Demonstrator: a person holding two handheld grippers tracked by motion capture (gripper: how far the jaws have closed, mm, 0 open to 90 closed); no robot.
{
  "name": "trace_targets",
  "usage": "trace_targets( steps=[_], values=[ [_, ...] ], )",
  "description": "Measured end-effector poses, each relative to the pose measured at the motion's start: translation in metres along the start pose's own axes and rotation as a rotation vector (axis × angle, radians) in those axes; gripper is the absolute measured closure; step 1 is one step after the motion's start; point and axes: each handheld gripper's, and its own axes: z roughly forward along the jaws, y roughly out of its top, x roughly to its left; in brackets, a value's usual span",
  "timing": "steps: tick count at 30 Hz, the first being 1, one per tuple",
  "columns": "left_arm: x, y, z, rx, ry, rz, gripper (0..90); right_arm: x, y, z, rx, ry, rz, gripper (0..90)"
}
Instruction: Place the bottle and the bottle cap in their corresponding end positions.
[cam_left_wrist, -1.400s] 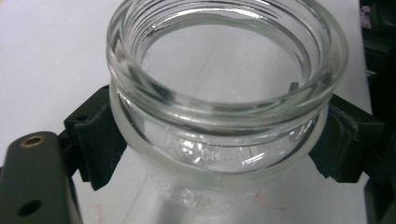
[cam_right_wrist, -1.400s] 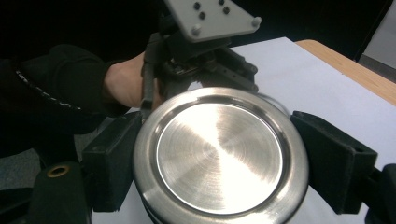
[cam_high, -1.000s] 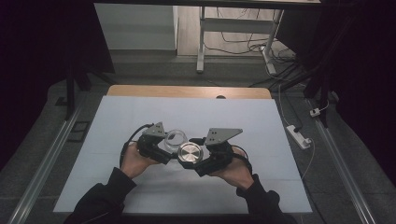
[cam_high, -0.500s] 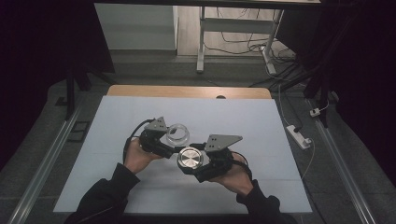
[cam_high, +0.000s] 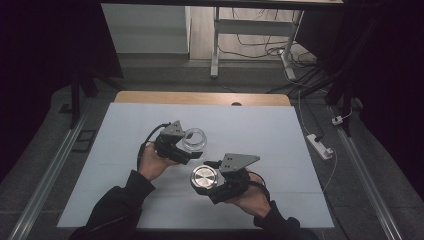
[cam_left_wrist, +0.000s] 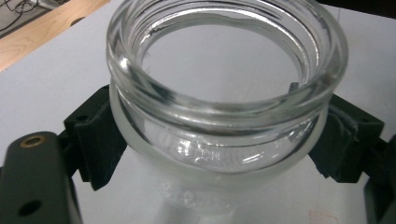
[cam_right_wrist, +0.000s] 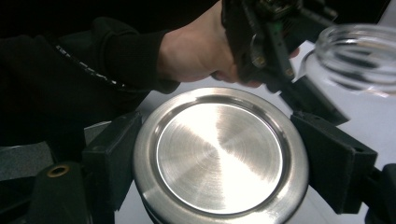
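An open glass jar is held clamped about its body in the left tongs, over the white tabletop. A brushed metal lid is gripped at its rim by the right tongs, just beside and nearer the person than the jar, apart from it. Risks judged: the smooth glass could slip or tilt between the 2 pads if twisted; the lid, gripped at only 2 points on its edge, could cock or drop if knocked against the jar rim.

Clear glass jar, open, upright, mouth up; round brushed-steel lid apart, just right of it, flat side up.
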Motion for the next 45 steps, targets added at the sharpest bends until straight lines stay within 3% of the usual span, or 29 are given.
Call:
trace_targets(
  steps=[15,25,33,45],
  values=[
    [0.009,0.002,0.016,-0.002,0.022,-0.006,15.7,0.007,-0.024,0.007,-0.004,-0.005,0.019,19.2],
    [0.014,-0.004,0.031,0.006,0.046,-0.012,15.7,0.01,-0.042,0.024,0.02,0.009,0.015,19.2],
    [0.017,-0.007,0.038,0.004,0.053,-0.018,15.7,0.008,-0.059,0.04,0.092,-0.004,0.004,19.2],
    [0.021,-0.015,0.05,0.021,0.068,-0.028,15.7,-0.003,-0.073,0.051,0.152,-0.027,0.015,19.2]
  ],
)
